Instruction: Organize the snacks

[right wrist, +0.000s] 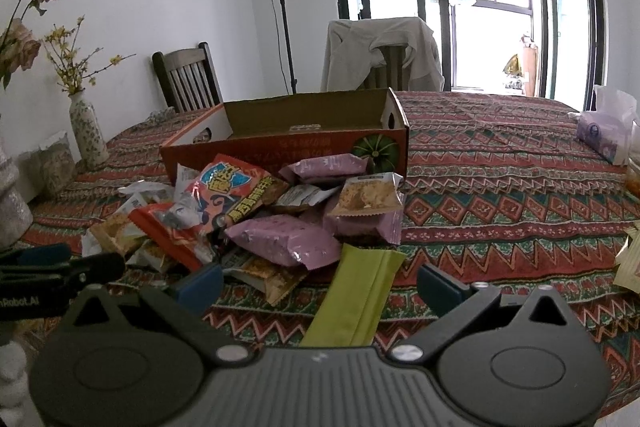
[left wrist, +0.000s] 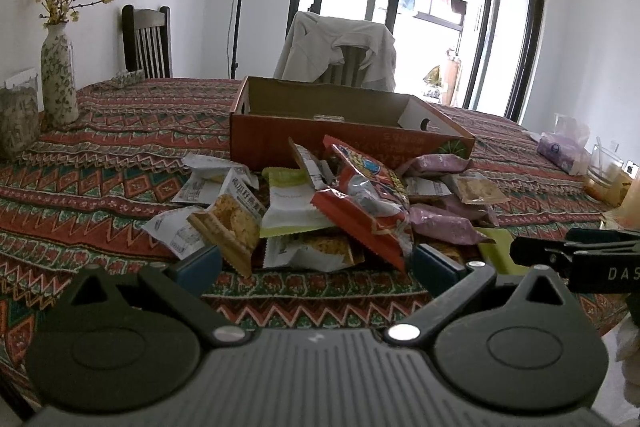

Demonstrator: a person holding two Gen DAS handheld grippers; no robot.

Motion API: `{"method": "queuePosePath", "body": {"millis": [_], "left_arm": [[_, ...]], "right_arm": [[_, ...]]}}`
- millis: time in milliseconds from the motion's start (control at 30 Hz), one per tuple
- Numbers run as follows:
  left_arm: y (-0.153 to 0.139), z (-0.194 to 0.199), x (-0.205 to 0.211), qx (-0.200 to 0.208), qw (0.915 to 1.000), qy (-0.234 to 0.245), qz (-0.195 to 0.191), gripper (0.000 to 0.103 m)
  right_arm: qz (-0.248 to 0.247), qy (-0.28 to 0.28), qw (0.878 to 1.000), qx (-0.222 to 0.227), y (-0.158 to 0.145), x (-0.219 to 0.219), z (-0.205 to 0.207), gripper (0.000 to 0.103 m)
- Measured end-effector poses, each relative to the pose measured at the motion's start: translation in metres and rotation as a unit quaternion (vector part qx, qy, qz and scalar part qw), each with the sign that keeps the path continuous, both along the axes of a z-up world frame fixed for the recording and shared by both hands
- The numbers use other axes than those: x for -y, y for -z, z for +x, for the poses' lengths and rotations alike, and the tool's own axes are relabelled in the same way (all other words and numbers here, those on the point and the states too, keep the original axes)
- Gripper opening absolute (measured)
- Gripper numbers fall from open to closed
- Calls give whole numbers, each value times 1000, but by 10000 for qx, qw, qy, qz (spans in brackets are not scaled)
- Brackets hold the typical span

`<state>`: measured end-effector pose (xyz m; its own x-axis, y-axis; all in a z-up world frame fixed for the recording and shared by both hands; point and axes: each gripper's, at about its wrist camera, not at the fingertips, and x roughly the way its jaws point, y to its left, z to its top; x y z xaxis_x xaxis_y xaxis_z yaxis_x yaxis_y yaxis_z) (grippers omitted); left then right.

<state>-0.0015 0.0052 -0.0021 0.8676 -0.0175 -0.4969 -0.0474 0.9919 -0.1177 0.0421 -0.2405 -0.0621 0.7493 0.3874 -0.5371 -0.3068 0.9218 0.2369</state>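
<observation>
Snack pile [right wrist: 272, 219]: many packets lie in a loose heap near the middle of the worktop [right wrist: 520, 211], just in front of the box.
Red packet [left wrist: 368, 203]: on top of the heap, tilted.
Purple packets [right wrist: 284, 239]: on the right part of the heap.
Green packet [right wrist: 360, 295]: flat at the near edge of the heap, between the fingers of the right gripper.
Cardboard box [right wrist: 288, 139]: open on top, behind the heap, touching some packets.
Left gripper [left wrist: 316, 267]: fingers wide apart, holding nothing, before the heap.
Right gripper [right wrist: 320, 283]: fingers wide apart, holding nothing.
Vase [left wrist: 59, 79]: with flowers, at the far left edge.
Tissue pack [right wrist: 600, 135]: at the right edge.
</observation>
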Motion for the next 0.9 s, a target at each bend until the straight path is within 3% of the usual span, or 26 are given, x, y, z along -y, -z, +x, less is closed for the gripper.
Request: {"method": "queuePosePath", "body": {"millis": [900], "left_arm": [[1,0,0,-25,10000,-20,-19,103]], "right_arm": [[-15,-3,10000,-56,2,0,0,103]]}}
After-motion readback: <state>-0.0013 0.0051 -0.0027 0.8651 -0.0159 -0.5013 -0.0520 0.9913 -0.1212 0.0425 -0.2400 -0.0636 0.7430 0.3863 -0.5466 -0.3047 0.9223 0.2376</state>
